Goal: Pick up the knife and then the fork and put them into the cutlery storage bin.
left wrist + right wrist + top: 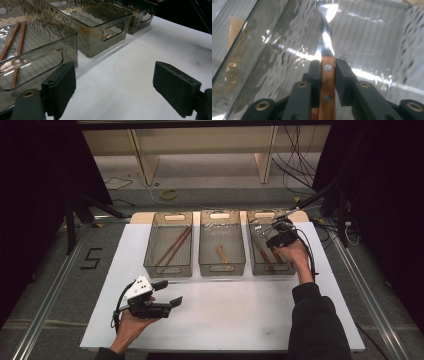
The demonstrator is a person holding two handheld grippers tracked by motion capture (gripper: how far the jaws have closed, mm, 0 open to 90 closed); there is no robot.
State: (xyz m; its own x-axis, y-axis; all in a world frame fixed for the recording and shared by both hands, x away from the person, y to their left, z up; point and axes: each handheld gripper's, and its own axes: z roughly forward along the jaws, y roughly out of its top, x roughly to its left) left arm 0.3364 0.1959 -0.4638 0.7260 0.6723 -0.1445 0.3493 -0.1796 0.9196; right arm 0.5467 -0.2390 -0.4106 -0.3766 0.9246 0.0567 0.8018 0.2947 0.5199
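A white table (225,315) carries three smoky clear bins in a row along its far side. The left bin (168,245) holds two long brown sticks (173,246) lying slantwise on its floor; the left gripper view shows the same pair behind the bin's near wall. The middle bin (222,250) holds one short wooden piece (222,253). The right bin (269,249) is where the work is, with the person's right hand and dark sleeve reaching in over its near right corner.

The right gripper (281,239) hangs over the right bin, tipped down into it. In the right gripper view its two black jaws stand on either side of a fork (327,57): the wooden handle with two rivets runs straight up between the pads, and the steel neck and tines stick out beyond the jaw tips toward the bin's far wall. The left pad lies against the handle; beside the right pad a thin gap shows, so the grip looks slackened rather than firmly clenched, though the fork sits squarely between the jaws. A second wooden-handled utensil (265,260) lies on the bin floor just beside the gripper in the high view.

The left gripper (167,295) rests low over the bare near-left part of the table, in front of the left bin, its jaws spread wide with nothing between them.
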